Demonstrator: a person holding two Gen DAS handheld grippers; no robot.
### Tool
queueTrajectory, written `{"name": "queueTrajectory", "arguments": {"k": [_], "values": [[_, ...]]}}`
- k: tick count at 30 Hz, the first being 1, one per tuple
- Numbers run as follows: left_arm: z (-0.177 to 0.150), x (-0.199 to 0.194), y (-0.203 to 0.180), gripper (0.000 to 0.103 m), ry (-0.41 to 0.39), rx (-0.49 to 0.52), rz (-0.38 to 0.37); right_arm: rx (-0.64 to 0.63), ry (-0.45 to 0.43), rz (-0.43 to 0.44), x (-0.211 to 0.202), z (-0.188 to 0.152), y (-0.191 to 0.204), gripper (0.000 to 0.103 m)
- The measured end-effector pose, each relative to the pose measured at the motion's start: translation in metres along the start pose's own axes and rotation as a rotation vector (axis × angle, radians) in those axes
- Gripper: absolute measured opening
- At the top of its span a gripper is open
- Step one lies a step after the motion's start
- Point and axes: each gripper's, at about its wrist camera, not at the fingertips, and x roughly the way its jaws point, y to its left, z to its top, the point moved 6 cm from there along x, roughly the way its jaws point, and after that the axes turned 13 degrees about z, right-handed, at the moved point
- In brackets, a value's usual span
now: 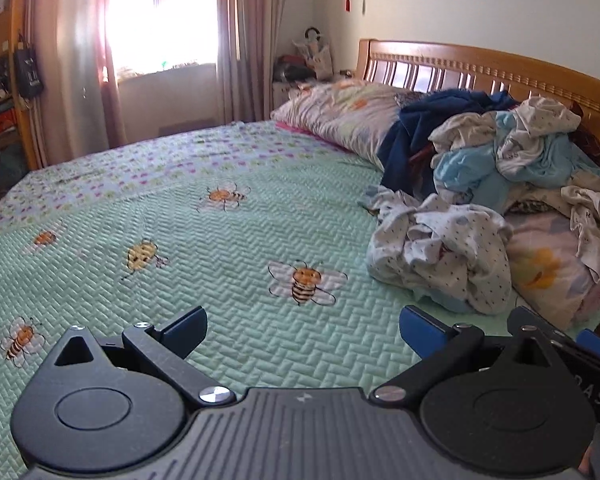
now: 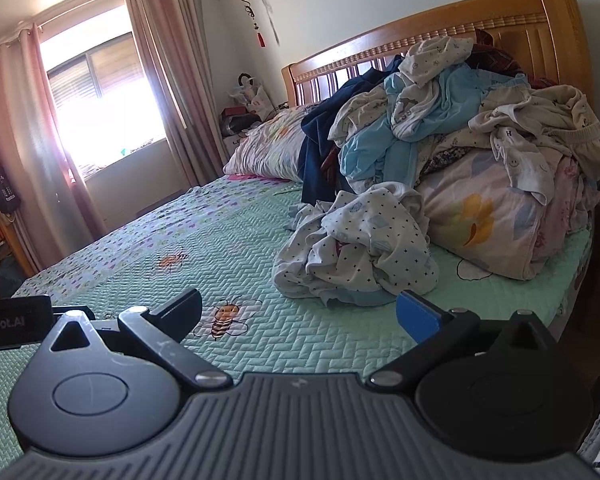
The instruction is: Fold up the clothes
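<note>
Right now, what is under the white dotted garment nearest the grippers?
A light blue cloth peeks out beneath the white dotted garment, both lying on the green bee quilt. How far the blue piece extends underneath is hidden.

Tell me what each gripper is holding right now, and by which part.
Nothing is held. The left gripper and the right gripper are both open over the green quilted bee-print bedspread, short of the crumpled white dotted garment.

Left gripper: black ribbed body, two round pivot discs, silver screws, blue finger pads. Right gripper: same build, scuffed at 9 o'clock; one blue pad, one dark. White "Robot.AI" lettering on black housing.
</note>
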Motion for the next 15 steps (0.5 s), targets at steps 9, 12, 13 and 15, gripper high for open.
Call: {"name": "queueTrajectory", "arguments": {"k": [9, 12, 13, 15], "values": [[0.001, -0.009, 0.008, 0.102, 0.005, 0.002, 0.01, -0.012, -0.008, 0.013, -0.006, 0.001, 0.012, 0.102], [0.002, -0.012, 0.011, 0.102, -0.002, -0.002, 0.01, -0.016, -0.009, 0.017, -0.007, 0.001, 0.015, 0.102], [0.002, -0.014, 0.012, 0.102, -0.004, -0.004, 0.011, -0.017, -0.008, 0.019, -0.008, 0.001, 0.016, 0.102], [0.003, -0.015, 0.015, 0.102, -0.01, -0.009, 0.017, -0.018, -0.007, 0.021, -0.009, 0.001, 0.018, 0.102]]}}
